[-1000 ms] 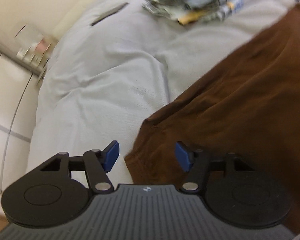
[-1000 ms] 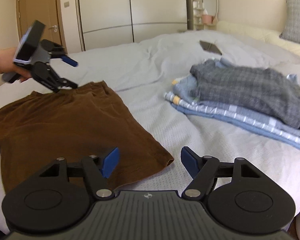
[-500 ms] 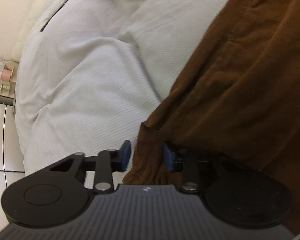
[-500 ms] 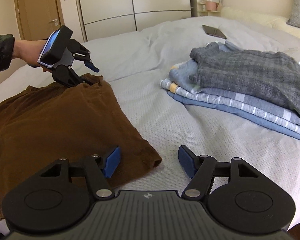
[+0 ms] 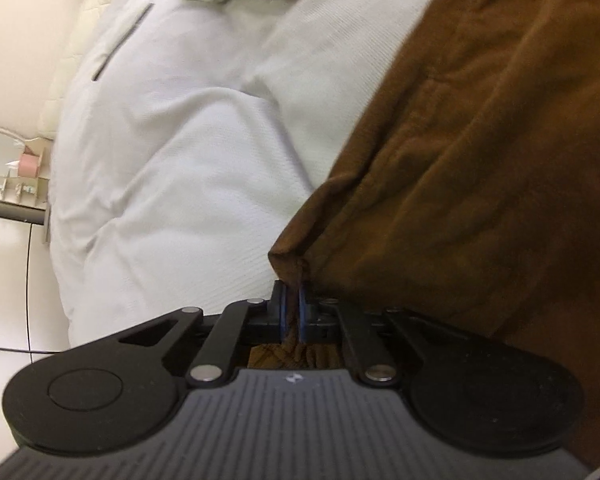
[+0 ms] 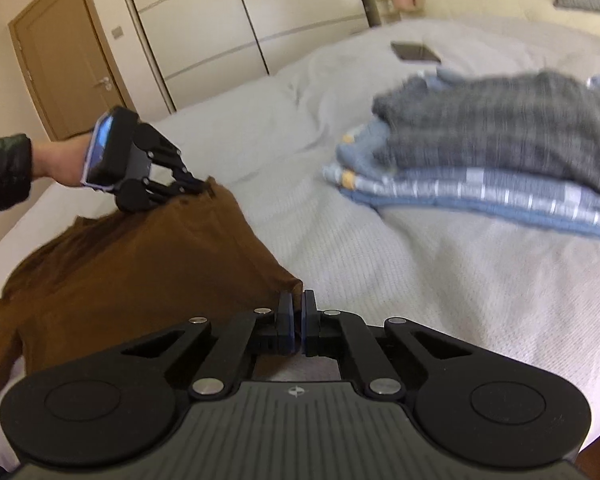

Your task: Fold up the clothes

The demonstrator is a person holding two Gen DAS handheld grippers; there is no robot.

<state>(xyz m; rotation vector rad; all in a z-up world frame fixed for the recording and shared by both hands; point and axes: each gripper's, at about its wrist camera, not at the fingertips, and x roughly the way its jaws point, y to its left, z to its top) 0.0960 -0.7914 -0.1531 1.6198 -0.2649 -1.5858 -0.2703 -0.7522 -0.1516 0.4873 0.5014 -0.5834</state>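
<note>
We pinch one corner of the brown corduroy garment (image 6: 132, 276) in our left gripper (image 5: 291, 312) and another in our right gripper (image 6: 297, 322); it lies spread on the pale grey bedspread (image 6: 440, 280), near the folded stack of grey and blue clothes (image 6: 500, 152).

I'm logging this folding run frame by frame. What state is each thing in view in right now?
left gripper: shut on a far corner of the brown garment
right gripper: shut on its near corner
brown garment: spread on the bed, not yet folded
stack of clothes: folded, piled on the bed
phone: lying flat on the bed
door: closed
</note>
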